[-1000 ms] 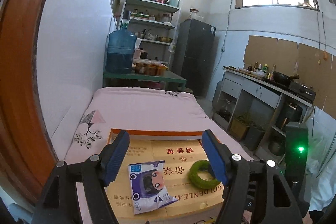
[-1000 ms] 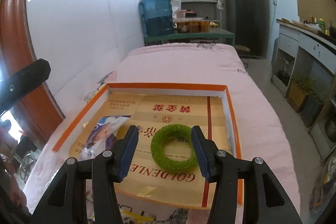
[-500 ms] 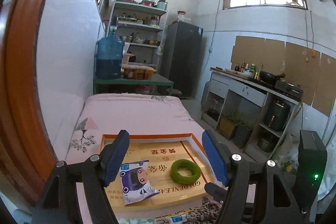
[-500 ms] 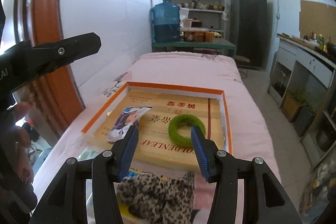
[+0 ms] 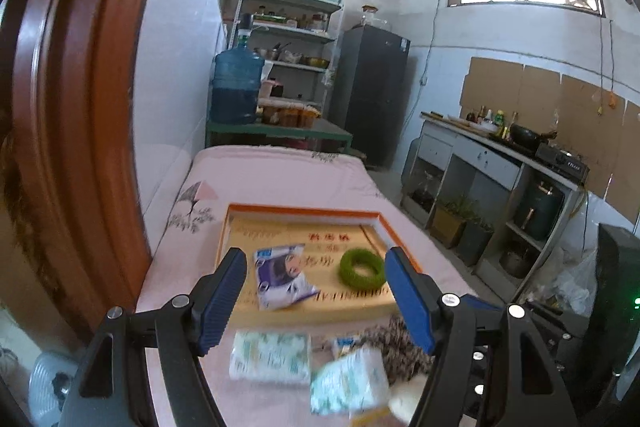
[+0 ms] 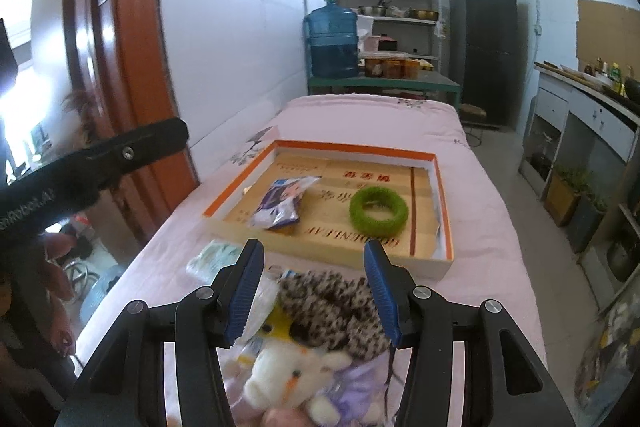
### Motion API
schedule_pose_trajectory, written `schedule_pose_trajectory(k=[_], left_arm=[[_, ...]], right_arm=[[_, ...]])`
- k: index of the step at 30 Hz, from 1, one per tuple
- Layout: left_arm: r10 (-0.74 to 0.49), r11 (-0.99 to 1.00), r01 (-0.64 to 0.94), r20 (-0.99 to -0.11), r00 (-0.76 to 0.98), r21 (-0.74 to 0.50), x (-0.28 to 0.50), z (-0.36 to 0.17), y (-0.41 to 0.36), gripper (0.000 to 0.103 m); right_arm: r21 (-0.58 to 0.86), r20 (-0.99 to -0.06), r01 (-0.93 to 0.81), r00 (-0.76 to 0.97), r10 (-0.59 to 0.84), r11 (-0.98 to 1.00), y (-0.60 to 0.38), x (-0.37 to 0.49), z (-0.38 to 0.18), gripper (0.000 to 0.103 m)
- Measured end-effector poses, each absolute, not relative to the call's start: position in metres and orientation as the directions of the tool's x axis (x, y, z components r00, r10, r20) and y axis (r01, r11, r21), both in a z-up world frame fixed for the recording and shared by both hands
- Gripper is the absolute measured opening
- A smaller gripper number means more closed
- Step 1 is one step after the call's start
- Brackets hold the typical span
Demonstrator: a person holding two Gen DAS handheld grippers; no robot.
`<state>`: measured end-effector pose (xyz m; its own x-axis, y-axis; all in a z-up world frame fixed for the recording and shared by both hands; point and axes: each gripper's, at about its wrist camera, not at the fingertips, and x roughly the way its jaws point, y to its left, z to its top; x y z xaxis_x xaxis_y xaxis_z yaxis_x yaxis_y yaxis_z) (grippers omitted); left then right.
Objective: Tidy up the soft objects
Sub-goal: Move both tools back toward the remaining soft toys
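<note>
green fuzzy ring point(image 6: 378, 209) and wipes packet point(image 6: 280, 203) lie flat in orange-rimmed box point(image 6: 444, 211); leopard cloth point(image 6: 332, 303), white plush toy point(image 6: 288, 375) heaped at 6 o'clock.

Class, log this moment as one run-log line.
left claw: open, empty | right claw: open, empty | tray: green ring, packet | plush toy: outside tray

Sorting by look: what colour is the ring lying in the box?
Green, fuzzy-looking ring; clearest in the right wrist view.

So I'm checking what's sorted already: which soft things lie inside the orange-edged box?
Two only: the green ring and the blue-and-white packet. The spotted fabric, white plush toy and tissue packs lie outside the box.
</note>
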<state>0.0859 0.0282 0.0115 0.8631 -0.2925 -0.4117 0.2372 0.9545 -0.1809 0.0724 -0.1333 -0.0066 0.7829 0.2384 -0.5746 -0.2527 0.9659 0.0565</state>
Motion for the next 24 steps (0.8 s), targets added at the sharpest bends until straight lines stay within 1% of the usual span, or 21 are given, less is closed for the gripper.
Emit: schedule_pose_trajectory(k=[4,10,24], left_arm=[[-0.27,0.961,0.213,-0.429,0.862,-0.177,0.072,0.004,0.033,0.071],[-0.274,0.958,0.204,-0.438,0.856,-0.2,0.051,-0.009,0.038,0.071],[-0.274,0.957,0.181,-0.504,0.819,-0.227,0.029,-0.045,0.043,0.071]], right_arm=[[0.046,-0.575,-0.276,0.779,0.251,0.96,-0.13,0.053,-0.009,0.054],[0.067,-0.586,-0.28,0.766,0.265,0.958,-0.134,0.037,-0.015,0.054],[0.072,-0.62,-0.268,0.742,0.253,0.961,-0.142,0.021,-0.035,0.054]])
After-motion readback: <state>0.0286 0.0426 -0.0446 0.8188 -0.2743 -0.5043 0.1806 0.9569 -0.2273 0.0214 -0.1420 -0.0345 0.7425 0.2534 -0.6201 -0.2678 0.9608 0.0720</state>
